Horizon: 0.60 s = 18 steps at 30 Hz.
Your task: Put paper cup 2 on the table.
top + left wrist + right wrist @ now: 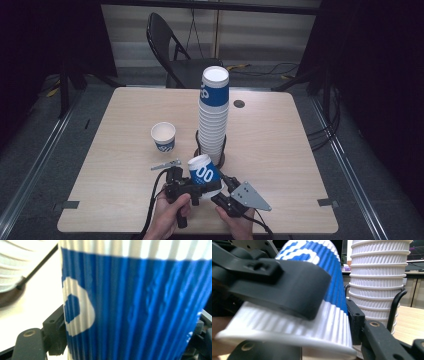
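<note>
Dim room, folding chair (170,47) behind a pale wooden tabletop (280,150); a tall stack of cups (213,117) stands in a wire holder at its centre, a lone upright cup (163,136) to its left. At the near edge, a blue-and-white cup (202,174) is held just in front of the stack, inverted, its long axis tilted. The left tool (192,189) clamps its sides, while the right tool (223,186) sits narrowed at its right flank, rim end nearest; whether those pads press, I cannot tell.
</note>
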Available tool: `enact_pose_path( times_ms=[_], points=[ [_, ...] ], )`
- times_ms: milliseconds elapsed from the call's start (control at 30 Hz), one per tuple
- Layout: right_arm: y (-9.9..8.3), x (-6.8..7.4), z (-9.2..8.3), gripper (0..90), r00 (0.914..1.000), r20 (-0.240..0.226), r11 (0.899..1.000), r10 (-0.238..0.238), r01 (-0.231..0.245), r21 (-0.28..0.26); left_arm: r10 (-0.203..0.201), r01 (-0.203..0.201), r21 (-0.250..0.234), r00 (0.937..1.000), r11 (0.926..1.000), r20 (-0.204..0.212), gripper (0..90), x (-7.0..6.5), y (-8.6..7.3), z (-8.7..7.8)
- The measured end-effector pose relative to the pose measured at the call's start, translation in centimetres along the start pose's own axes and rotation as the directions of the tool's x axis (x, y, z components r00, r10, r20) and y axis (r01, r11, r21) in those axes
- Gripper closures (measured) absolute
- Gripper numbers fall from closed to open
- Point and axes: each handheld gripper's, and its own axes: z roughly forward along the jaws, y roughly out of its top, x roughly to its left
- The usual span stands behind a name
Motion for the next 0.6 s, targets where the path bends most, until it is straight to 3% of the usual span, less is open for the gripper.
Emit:
enact_pose_path(
  times_ms=[167, 333, 500, 600],
  points=[
    [-0.05, -0.15, -0.13, 71.6, 0.9999, 0.013, 1.0, 0.001, -0.001, -0.013, 0.025, -0.026, 0.02, 0.9995, 0.9995, 0.019, 17.4, 0.23, -0.14, 0.27],
    [-0.2, -0.58, -0.52, 82.6, 0.9998, 0.005, 1.0, 0.019, -0.019, -0.002, 0.038, -0.038, -0.005, 0.9991, 0.9993, 0.017, 15.4, 0.4, 0.14, 0.14],
    [-0.19, -0.58, -0.59, 84.1, 0.9996, -0.004, 1.0, 0.03, -0.03, -0.003, 0.073, -0.073, -0.016, 0.9973, 0.9972, 0.011, 13.8, 0.32, 0.48, 0.05],
    [-0.07, -0.53, -0.7, 85.5, 0.9997, -0.005, 1.0, 0.023, -0.023, -0.001, 0.053, -0.053, -0.028, 0.9985, 0.9982, 0.009, 12.4, 0.46, 0.83, -0.06]
  ],
)
